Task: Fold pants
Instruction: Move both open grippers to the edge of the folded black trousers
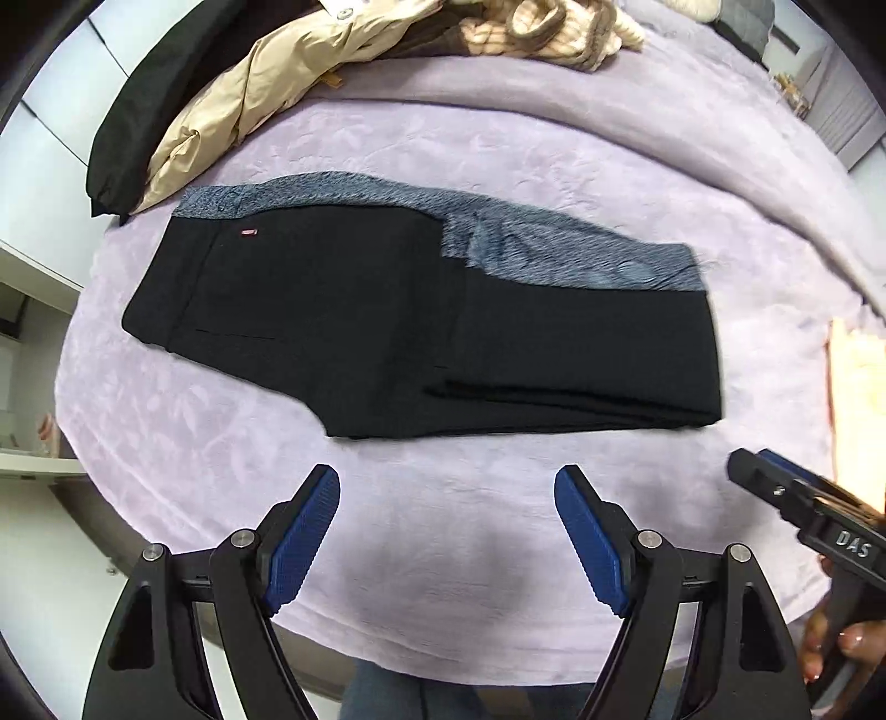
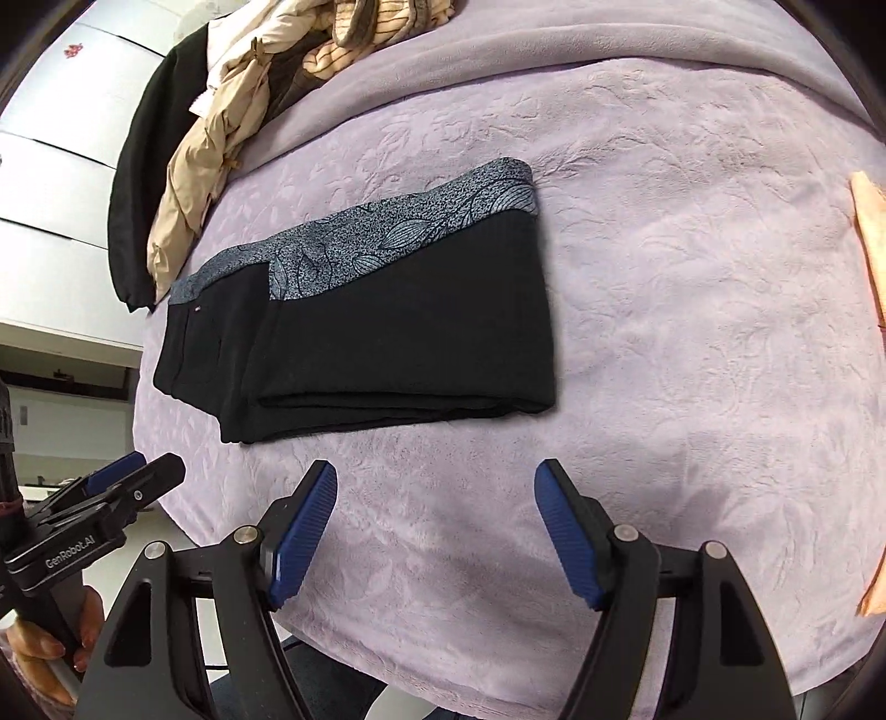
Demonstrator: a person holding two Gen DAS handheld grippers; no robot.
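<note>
Lilac plush bedding with a pressed leaf pattern covers the bed [image 1: 498, 144], and white cabinet fronts [image 2: 61, 183] show beyond its left edge. Near the middle of the bed lie the pants [image 1: 387, 327], black with a grey speckled leaf-print band [image 2: 387, 232] along the side toward the far edge. They are folded into a flat, roughly rectangular bundle, with stacked layers showing along the near side and a small red tag [image 1: 247, 233] near the left end. The bundle lies flat on the bedding, and nothing touches it.

At the far left corner of the bed sits a heap of other clothes: a black garment [image 1: 138, 111], a tan jacket [image 1: 238, 99] and a cream striped knit [image 2: 360, 39]. A peach-coloured cloth [image 2: 872, 238] lies at the right edge of the bed.

Both tongs hang over the near edge, short of the pants. The left tongs [image 1: 447, 493] are spread wide, their blue ribbed pads [image 1: 304, 543] apart with only bedding between them. The right tongs [image 2: 436, 487] are likewise spread and grip nothing. In each wrist view the other tool shows at the side, with the person's fingers [image 1: 847, 645] wrapped round its handle.
</note>
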